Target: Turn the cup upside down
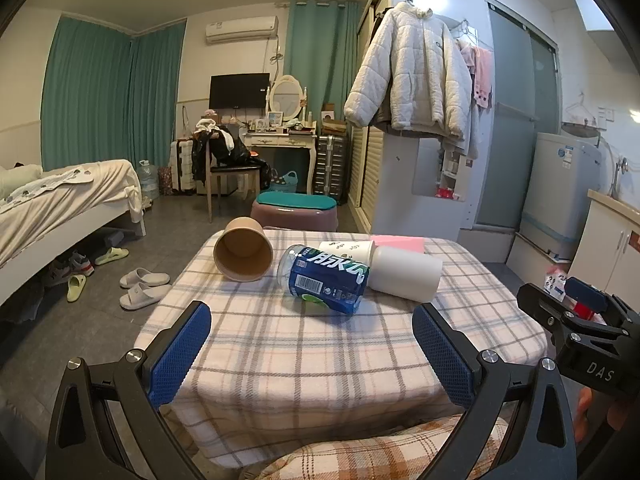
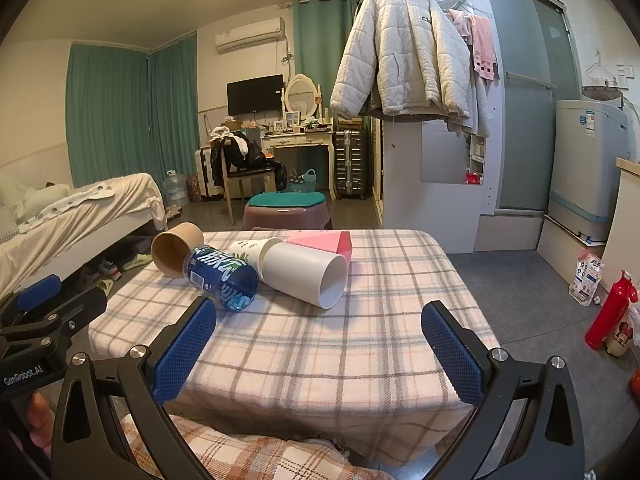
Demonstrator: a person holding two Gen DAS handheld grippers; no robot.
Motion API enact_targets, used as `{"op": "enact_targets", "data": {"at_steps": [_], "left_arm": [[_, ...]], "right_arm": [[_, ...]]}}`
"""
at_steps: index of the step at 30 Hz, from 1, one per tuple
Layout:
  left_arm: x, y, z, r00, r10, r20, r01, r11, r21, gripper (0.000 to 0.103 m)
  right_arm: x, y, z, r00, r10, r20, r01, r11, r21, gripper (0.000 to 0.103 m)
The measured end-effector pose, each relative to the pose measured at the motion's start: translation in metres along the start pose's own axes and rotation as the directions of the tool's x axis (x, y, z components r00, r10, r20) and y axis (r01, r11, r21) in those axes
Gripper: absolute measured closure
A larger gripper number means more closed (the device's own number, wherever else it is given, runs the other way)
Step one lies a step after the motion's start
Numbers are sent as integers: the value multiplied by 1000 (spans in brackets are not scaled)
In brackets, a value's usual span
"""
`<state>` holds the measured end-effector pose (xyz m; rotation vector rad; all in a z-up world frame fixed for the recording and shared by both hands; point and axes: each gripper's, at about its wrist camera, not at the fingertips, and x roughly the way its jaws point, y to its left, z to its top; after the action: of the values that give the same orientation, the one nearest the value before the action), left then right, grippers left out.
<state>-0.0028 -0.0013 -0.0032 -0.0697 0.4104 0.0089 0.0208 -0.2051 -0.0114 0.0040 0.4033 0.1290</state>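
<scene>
A brown paper cup lies on its side at the far left of the plaid-covered table, mouth toward me; it also shows in the right wrist view. A plain white cup lies on its side at the far right, mouth visible in the right wrist view. A printed white cup lies behind it. My left gripper is open and empty above the near table edge. My right gripper is open and empty, also near the front edge.
A blue drink bottle lies on its side between the cups. A pink box sits at the table's back. A plaid cushion is below the near edge. A red bottle stands on the floor at right. A stool stands beyond the table.
</scene>
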Motion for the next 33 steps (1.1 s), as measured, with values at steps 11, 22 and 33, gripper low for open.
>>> {"op": "enact_targets", "data": {"at_steps": [11, 22, 33], "left_arm": [[1, -1, 2, 1000, -2, 0, 2, 1000, -2, 0], [-1, -1, 1, 1000, -3, -1, 3, 1000, -2, 0], [0, -1, 2, 1000, -3, -4, 3, 1000, -1, 0]], "right_arm": [[0, 3, 3, 1000, 0, -1, 0, 1000, 0, 0], [2, 3, -3, 1000, 3, -4, -3, 1000, 3, 0], [-1, 2, -2, 1000, 3, -7, -3, 1000, 5, 0]]}}
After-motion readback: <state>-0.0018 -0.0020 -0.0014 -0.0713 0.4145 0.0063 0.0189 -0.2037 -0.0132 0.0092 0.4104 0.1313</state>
